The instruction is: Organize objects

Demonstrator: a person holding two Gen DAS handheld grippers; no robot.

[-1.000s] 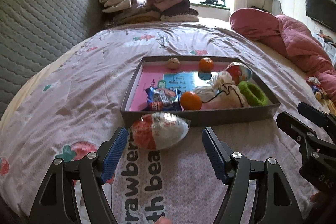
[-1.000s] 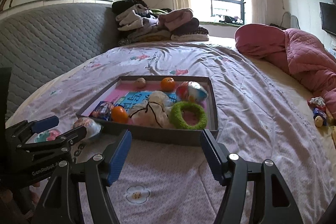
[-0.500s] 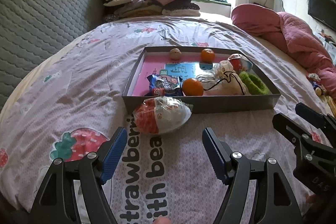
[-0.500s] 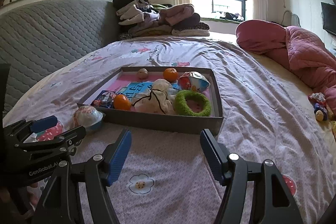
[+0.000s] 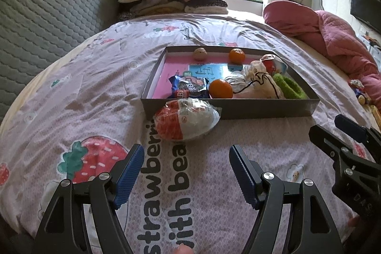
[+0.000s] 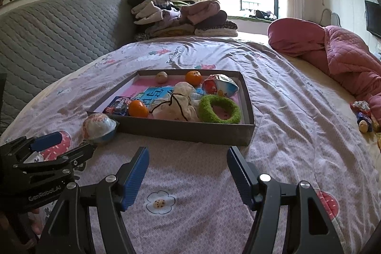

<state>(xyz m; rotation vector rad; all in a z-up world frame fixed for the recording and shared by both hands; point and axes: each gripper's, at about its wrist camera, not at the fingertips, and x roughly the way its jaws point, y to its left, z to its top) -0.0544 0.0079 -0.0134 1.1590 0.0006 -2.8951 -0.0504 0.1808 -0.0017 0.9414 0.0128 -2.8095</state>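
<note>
Wrapped red-and-white plastic egg toy (image 5: 187,119) lies on the bed just ahead of my left tool (image 5: 187,174), touching the flat grey cardboard box (image 5: 266,108). My left tool is released, holding nothing. My right tool (image 6: 188,173) is released too, empty, near the box.

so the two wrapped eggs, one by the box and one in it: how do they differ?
The near egg lies outside the box, on the bedsheet at its front wall; the far egg sits inside, at the back right. The near egg lies alone; the far egg is crowded by the cloth pouch. Both are red-and-white, plastic-wrapped.
</note>
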